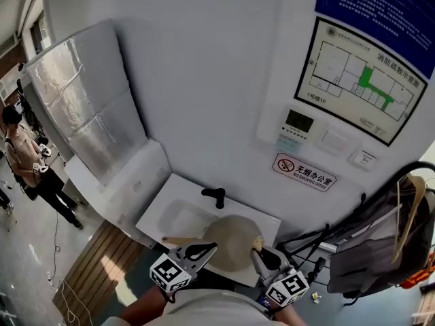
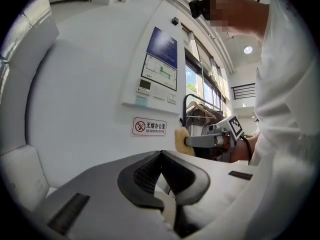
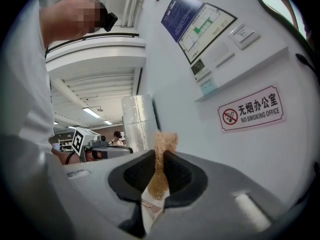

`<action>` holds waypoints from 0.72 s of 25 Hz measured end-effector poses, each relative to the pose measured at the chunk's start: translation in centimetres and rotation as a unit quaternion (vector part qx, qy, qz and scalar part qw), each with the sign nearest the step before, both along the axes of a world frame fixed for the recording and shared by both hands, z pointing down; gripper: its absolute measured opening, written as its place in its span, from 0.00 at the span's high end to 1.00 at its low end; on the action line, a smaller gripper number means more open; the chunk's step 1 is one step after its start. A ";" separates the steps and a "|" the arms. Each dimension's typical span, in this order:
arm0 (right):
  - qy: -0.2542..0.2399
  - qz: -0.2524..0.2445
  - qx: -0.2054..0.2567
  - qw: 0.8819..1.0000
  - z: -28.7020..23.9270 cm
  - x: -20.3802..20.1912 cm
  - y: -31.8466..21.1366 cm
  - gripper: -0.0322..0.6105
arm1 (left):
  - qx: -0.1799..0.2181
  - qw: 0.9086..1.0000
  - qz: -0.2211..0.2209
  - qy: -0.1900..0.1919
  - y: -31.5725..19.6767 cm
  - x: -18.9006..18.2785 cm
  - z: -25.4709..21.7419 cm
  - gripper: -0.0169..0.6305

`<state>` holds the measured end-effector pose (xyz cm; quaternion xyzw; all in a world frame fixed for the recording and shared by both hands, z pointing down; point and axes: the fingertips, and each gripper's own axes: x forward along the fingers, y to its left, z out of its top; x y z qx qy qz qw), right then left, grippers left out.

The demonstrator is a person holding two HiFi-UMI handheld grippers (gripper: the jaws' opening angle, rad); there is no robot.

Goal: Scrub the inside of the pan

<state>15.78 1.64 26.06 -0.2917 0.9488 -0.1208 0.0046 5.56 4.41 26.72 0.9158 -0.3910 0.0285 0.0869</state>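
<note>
A round tan pan (image 1: 232, 242) with a wooden handle (image 1: 178, 240) pointing left sits at the front right of the white sink counter (image 1: 268, 223). My left gripper (image 1: 209, 248) comes in from below, tips at the pan's near left rim. Its jaws are shut (image 2: 161, 156) and nothing shows between them. My right gripper (image 1: 257, 253) is at the pan's near right rim, shut on a tan sponge (image 3: 162, 149) that sticks out past its tips. In the left gripper view the right gripper (image 2: 192, 141) carries the sponge (image 2: 180, 140) in front of the wall.
A black faucet (image 1: 216, 195) stands behind the basin (image 1: 178, 219). A no-smoking sign (image 1: 304, 172) hangs on the wall. A rack with hangers and a dark bag (image 1: 380, 250) crowds the right. A foil-clad duct (image 1: 85, 107) and a person (image 1: 27, 161) are at left.
</note>
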 end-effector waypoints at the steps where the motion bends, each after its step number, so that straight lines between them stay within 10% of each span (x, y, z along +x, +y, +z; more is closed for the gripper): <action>1: 0.000 0.007 -0.003 1.000 0.2 0.0 -0.4 0.87 | -0.001 1.000 0.009 -0.002 -0.6 0.0 0.2 0.97; 18: 0.016 0.115 -0.033 0.993 2.8 -4.1 -6.8 0.87 | -0.061 0.992 0.113 -0.003 -8.1 -5.6 5.6 0.97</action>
